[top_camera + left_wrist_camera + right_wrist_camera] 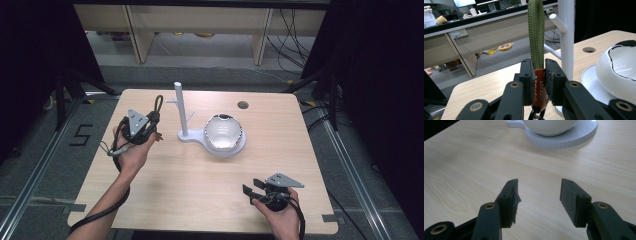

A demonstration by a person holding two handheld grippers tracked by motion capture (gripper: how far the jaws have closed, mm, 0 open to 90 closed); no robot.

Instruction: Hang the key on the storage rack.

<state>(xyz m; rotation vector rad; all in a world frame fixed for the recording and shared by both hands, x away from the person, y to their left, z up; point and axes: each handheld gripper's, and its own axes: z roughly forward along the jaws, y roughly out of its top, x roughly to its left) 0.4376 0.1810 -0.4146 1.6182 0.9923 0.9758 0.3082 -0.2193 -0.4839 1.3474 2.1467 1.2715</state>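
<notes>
My left gripper [539,75] is shut on an olive-green braided strap loop [536,32] with an orange tag [539,88] and a dark ring below it. From above, that left gripper [151,124] is held over the table's left side, the strap loop [159,103] rising from it, left of a white stand [181,107] with side pegs. The stand's base carries a white bowl [223,131]. My right gripper [251,191] rests open near the front right edge, nothing between its jaws. The right gripper [539,195] faces the base plate [564,138].
The wooden table [200,185] has a round cable hole [243,105] at its back right. Beyond the table stand wooden shelving legs [135,35] and loose cables [292,35] on the floor. Dark curtains flank both sides.
</notes>
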